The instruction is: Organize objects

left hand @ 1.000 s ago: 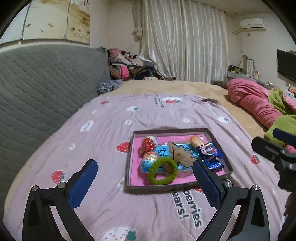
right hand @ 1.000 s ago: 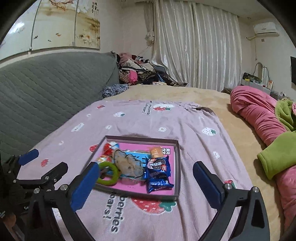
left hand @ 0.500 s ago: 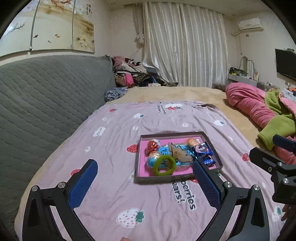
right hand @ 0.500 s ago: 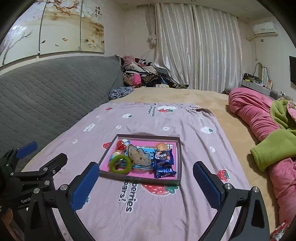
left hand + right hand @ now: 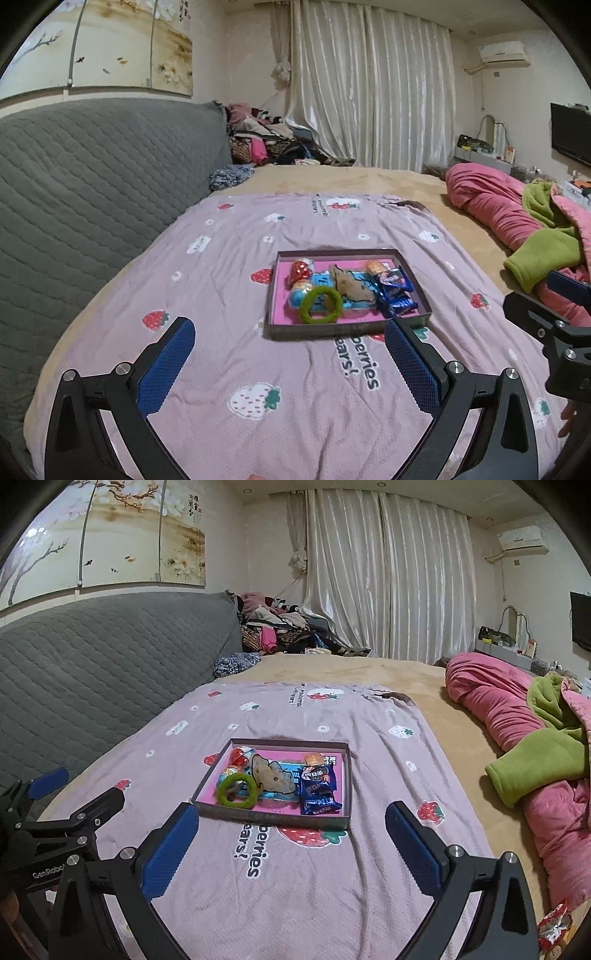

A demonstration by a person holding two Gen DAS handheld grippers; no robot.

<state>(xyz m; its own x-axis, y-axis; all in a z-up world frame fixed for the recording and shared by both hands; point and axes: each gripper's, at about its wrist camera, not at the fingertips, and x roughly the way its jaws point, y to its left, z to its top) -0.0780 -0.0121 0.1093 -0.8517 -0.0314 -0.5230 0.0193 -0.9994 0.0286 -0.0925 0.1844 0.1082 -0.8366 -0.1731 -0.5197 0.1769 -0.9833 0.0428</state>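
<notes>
A shallow box (image 5: 341, 330) (image 5: 273, 818) with a pink floor lies on the lilac strawberry blanket. In it lie a green ring (image 5: 320, 305) (image 5: 237, 791), a brown flat toy (image 5: 351, 286) (image 5: 271, 775), blue snack packets (image 5: 395, 288) (image 5: 317, 786) and a red wrapped sweet (image 5: 300, 269) (image 5: 239, 755). My left gripper (image 5: 290, 360) is open and empty, well short of the box. My right gripper (image 5: 291, 843) is open and empty, just short of the box's near rim. Each gripper shows at the edge of the other's view.
A grey quilted headboard (image 5: 85, 177) runs along the left. Pink and green bedding (image 5: 535, 746) is heaped on the right. Clothes (image 5: 266, 144) are piled by the curtains at the back. A red wrapper (image 5: 554, 923) lies at the bed's right edge.
Both grippers have pulled back and up from the box, which now looks smaller and farther off. Both stay open and empty.
</notes>
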